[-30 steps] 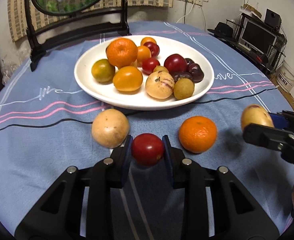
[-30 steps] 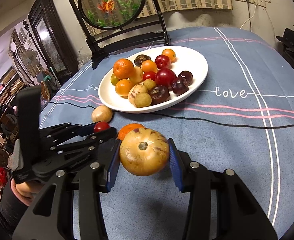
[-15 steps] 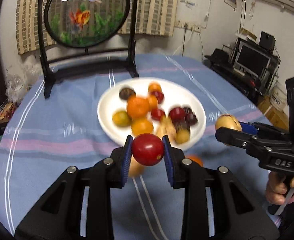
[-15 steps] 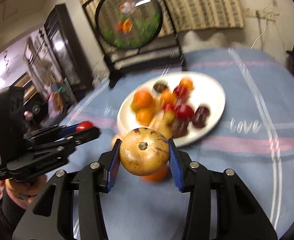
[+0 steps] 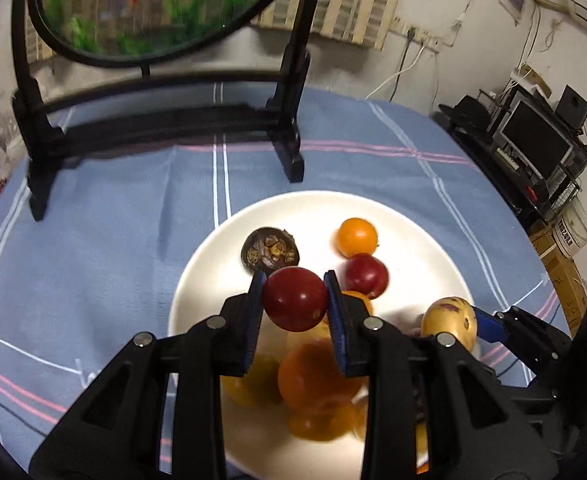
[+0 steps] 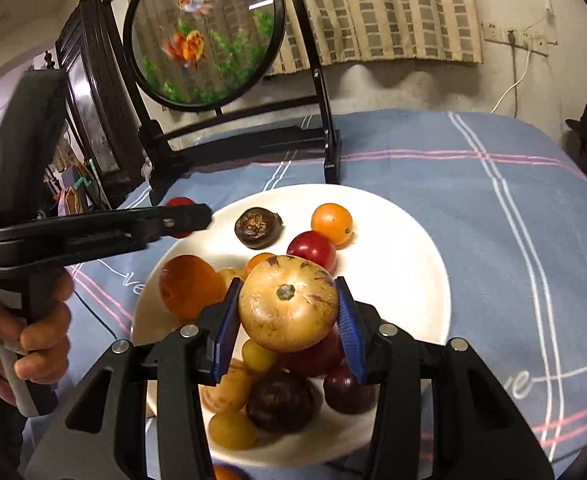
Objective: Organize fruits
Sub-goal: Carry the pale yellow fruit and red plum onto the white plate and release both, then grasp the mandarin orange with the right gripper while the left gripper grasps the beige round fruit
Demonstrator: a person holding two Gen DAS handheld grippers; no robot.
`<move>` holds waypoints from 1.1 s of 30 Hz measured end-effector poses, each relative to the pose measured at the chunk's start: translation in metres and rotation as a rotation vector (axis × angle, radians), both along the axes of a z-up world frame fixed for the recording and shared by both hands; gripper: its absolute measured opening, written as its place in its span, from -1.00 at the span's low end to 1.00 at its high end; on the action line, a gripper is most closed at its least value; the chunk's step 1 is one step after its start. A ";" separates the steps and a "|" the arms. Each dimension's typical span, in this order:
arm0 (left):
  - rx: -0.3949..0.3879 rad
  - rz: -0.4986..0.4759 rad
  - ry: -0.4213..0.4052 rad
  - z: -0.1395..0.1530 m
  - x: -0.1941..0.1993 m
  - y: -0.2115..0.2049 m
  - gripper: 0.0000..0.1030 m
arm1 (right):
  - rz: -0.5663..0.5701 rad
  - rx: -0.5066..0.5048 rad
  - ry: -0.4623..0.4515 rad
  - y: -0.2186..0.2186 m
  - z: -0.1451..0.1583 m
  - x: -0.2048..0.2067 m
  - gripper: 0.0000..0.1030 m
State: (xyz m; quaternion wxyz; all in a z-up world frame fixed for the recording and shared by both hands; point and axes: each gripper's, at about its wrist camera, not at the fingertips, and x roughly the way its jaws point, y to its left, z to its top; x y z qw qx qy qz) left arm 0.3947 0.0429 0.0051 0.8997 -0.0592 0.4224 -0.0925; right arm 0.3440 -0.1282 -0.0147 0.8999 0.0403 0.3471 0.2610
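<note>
My left gripper (image 5: 295,300) is shut on a red round fruit (image 5: 295,298) and holds it in the air above the white plate (image 5: 421,240). My right gripper (image 6: 288,314) is shut on a yellow-brown fruit with purple streaks (image 6: 288,308), also above the white plate (image 6: 405,240). The plate holds several fruits: an orange (image 6: 189,290), a small orange fruit (image 6: 331,223), a red fruit (image 6: 312,249), a dark brown fruit (image 6: 258,227) and dark purple ones (image 6: 281,404). The left gripper shows in the right wrist view (image 6: 187,218); the right gripper shows in the left wrist view (image 5: 459,322).
The plate sits on a blue cloth with pink and white stripes (image 6: 513,208). A round fish tank on a black stand (image 6: 205,36) rises behind the plate; its foot (image 5: 293,160) is close to the plate's far rim. Shelves with electronics (image 5: 533,140) stand to the right.
Both grippers have lifted off the cloth with their fruits and moved forward over the plate. The loose fruits on the cloth in front of the plate are out of view.
</note>
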 end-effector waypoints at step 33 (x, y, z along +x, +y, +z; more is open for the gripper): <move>0.101 0.371 -0.128 -0.019 -0.189 0.060 0.95 | 0.085 -0.201 0.055 0.012 -0.031 -0.125 0.29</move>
